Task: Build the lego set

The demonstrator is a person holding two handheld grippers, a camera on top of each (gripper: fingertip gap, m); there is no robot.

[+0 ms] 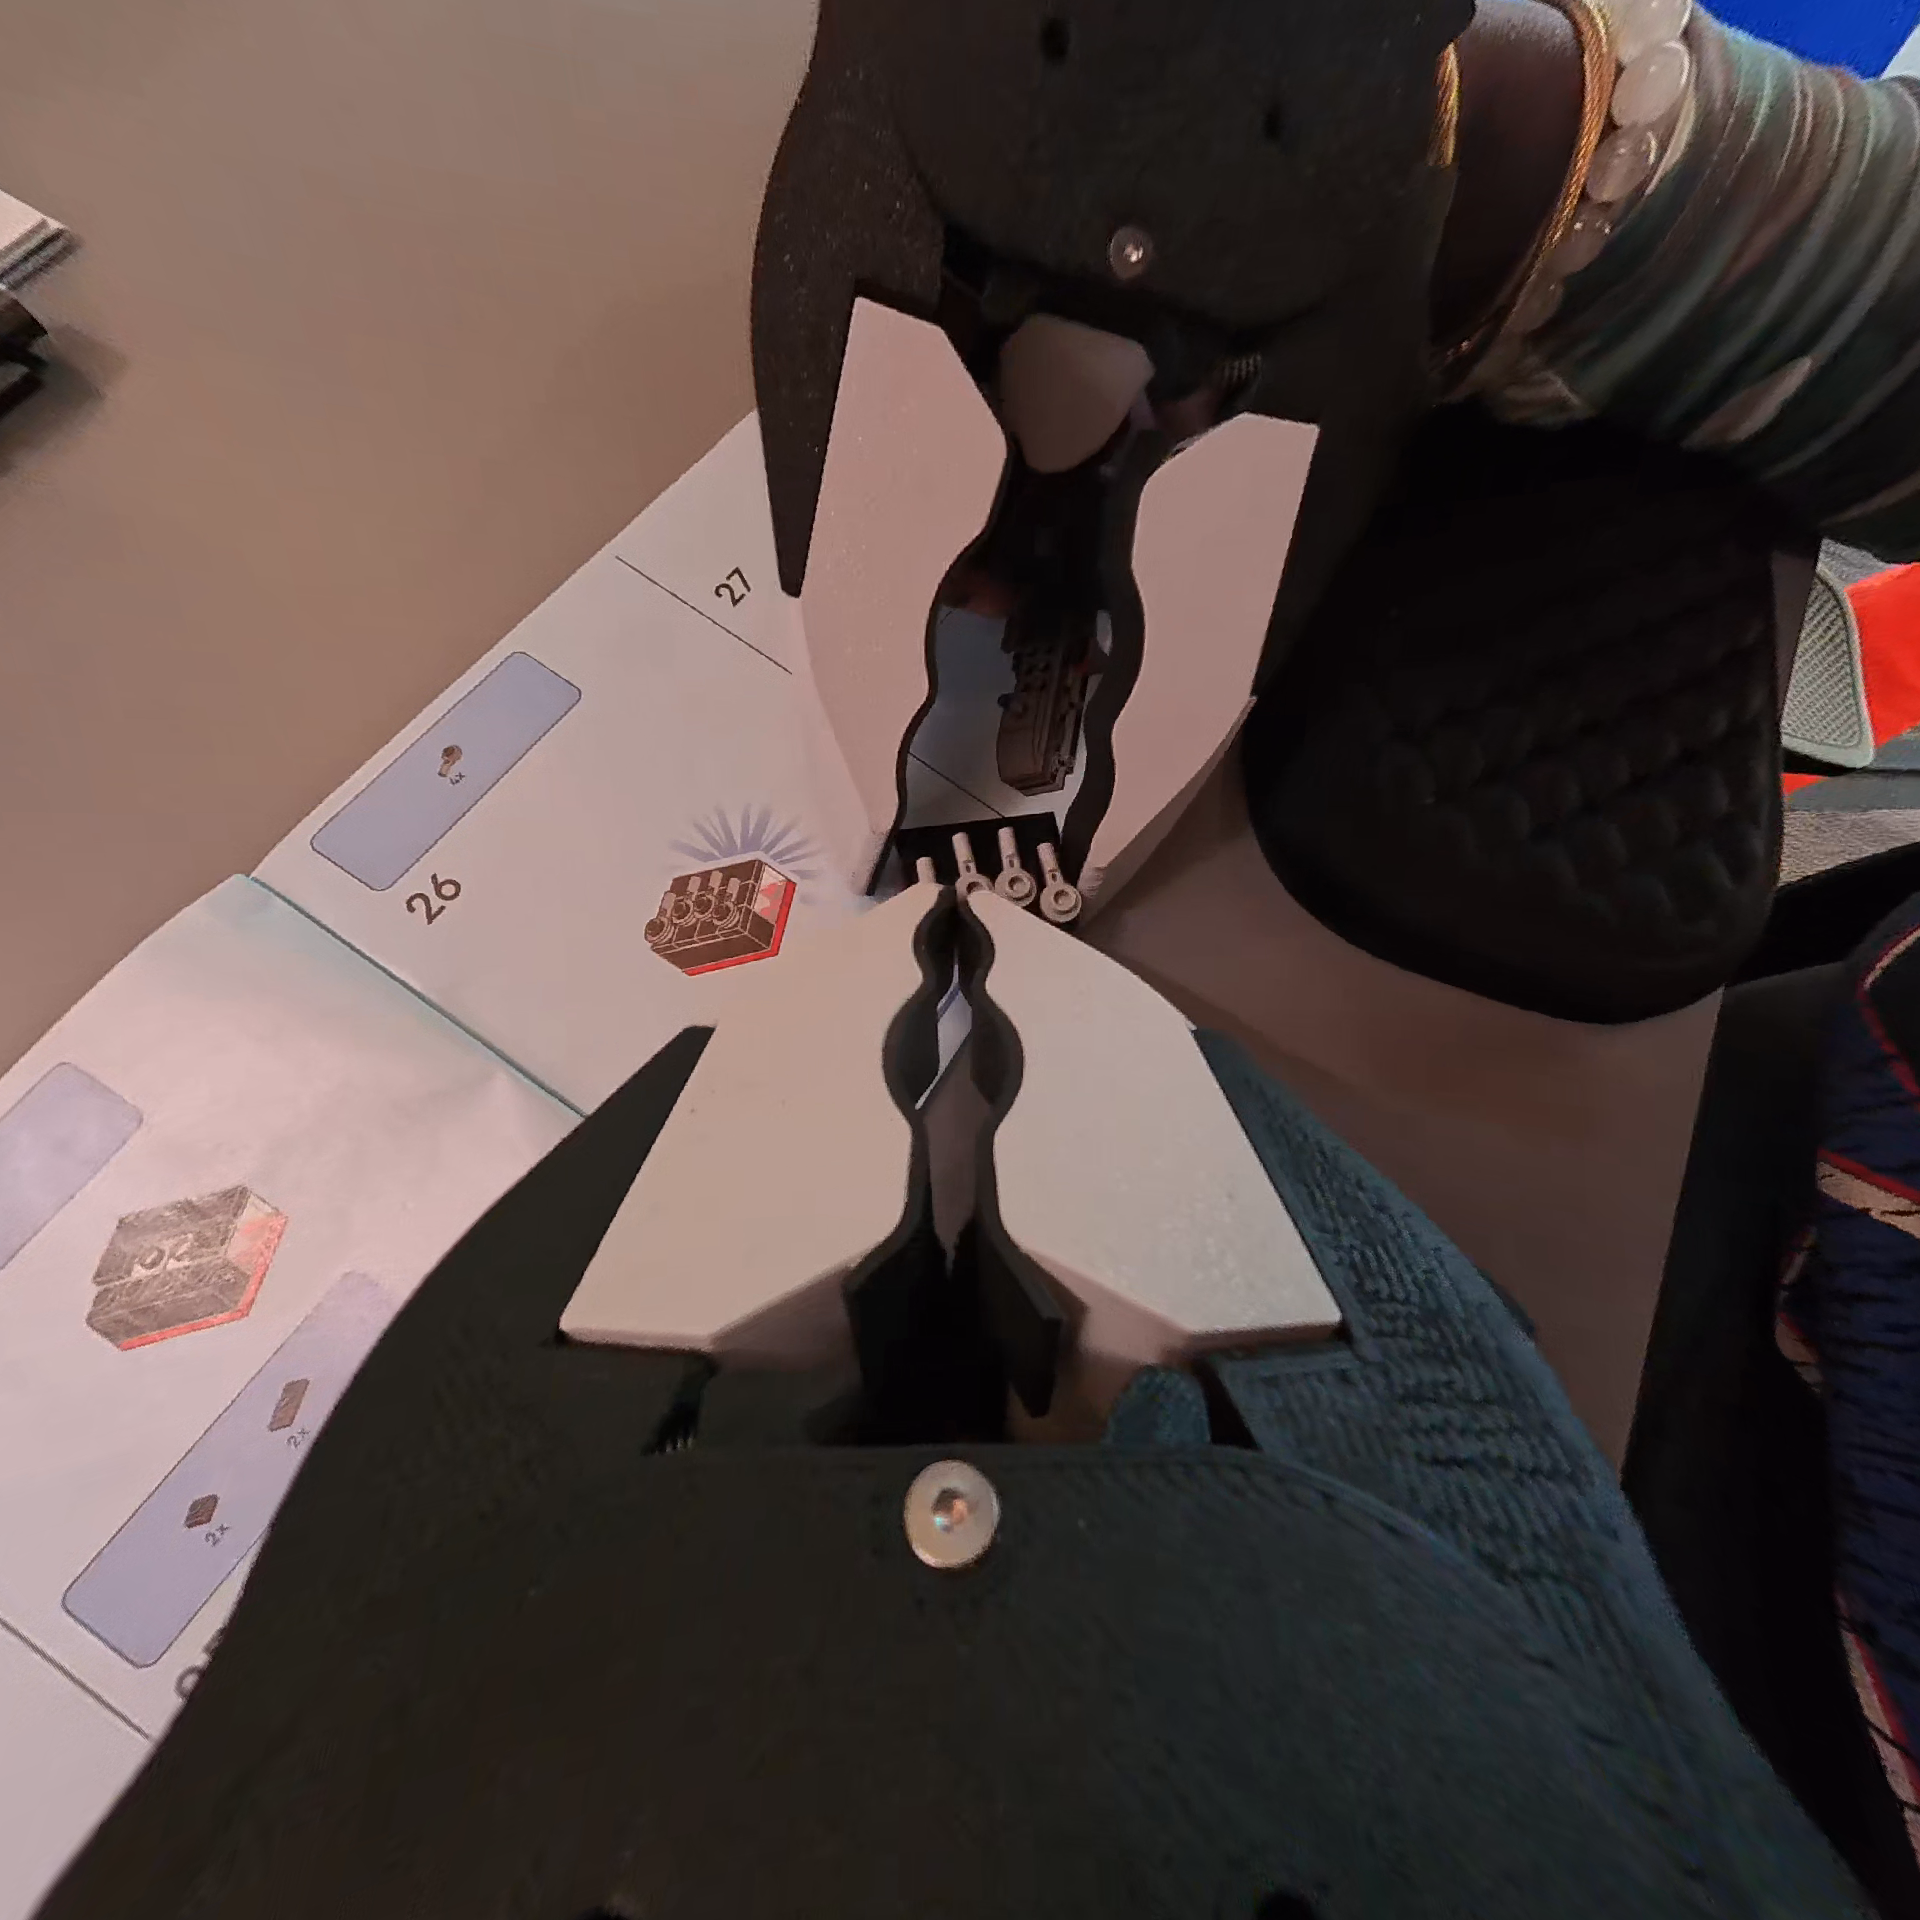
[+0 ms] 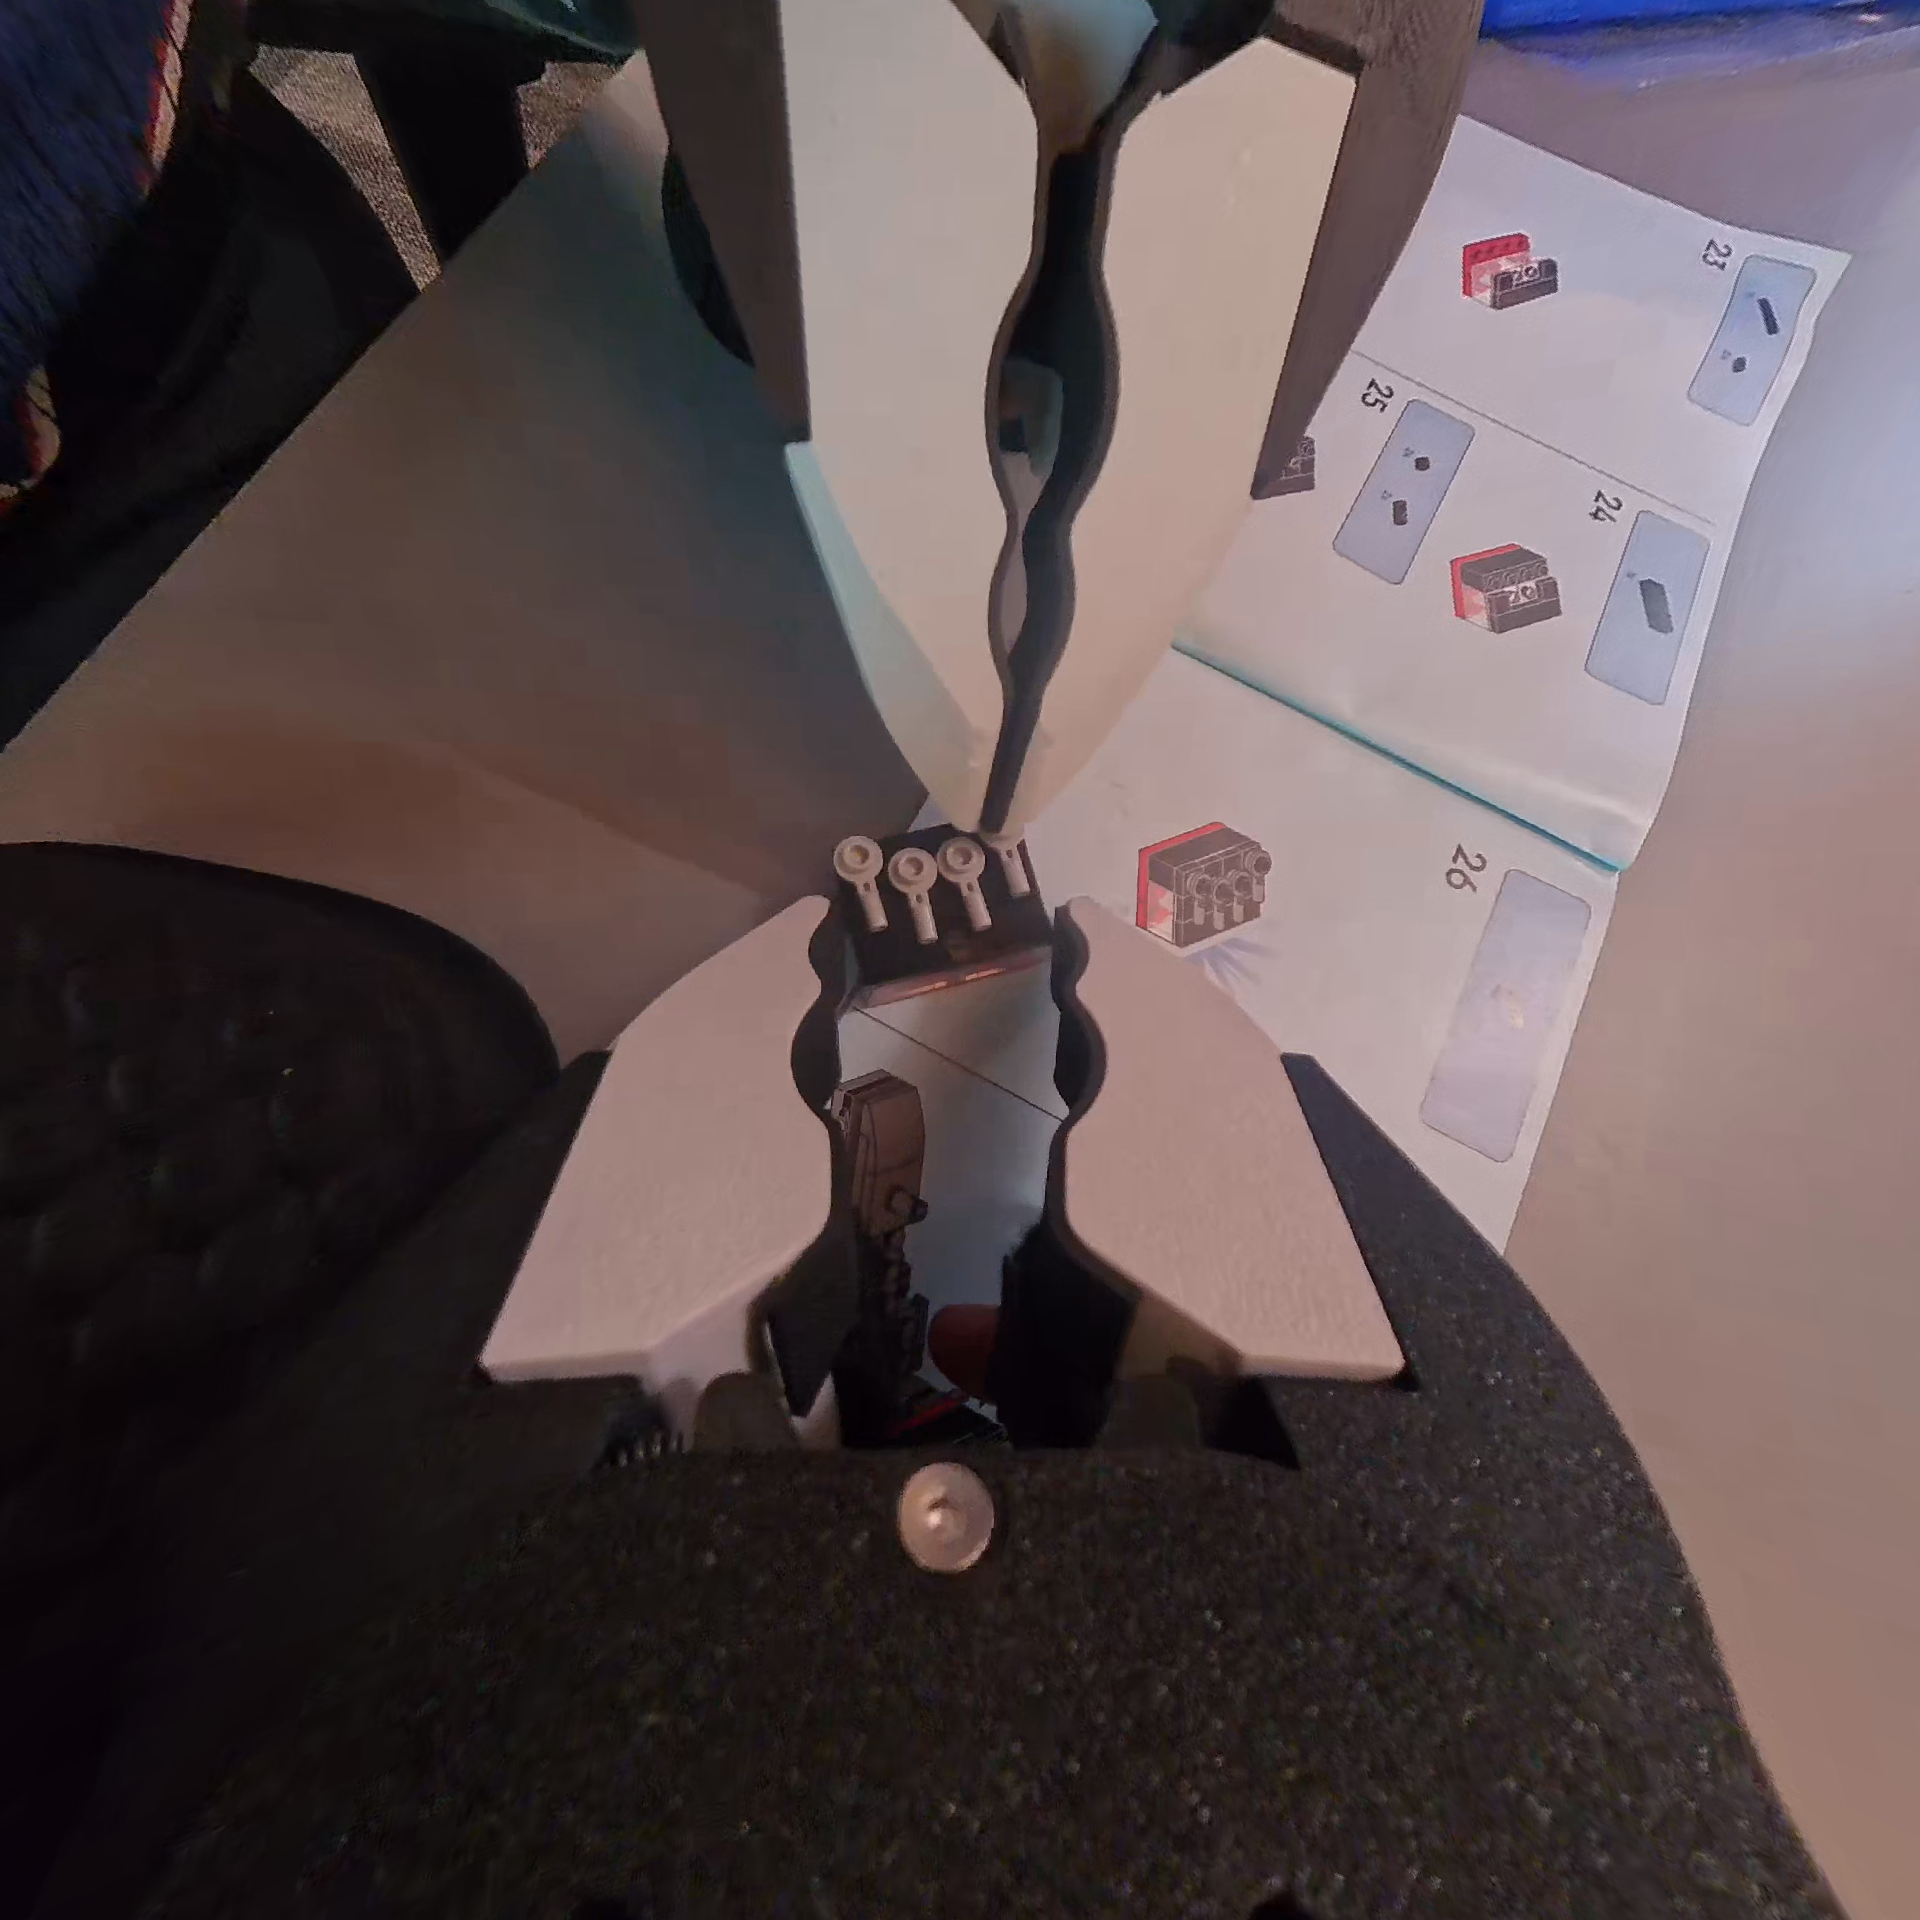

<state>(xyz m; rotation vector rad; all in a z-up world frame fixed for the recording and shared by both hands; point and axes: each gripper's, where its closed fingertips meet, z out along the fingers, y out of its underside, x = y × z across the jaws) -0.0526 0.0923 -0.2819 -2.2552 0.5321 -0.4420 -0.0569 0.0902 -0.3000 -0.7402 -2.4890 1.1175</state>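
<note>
A small black brick block carries a row of grey pins on its top. My right gripper is shut on the block's two sides and holds it just above the instruction booklet. My left gripper comes from the far side with its fingers shut, and its tips rest on the head of the pin at the row's end. In the left wrist view my left gripper hides that pin's head. The block sits between the right gripper's fingers, with the other pins showing.
The open booklet lies on the beige table. A black round padded object sits at the table's edge beside the grippers. A person's sleeve with bracelets is behind the right gripper. Flat dark items lie at the far left. Less than 4 cm separates the two grippers' tips.
</note>
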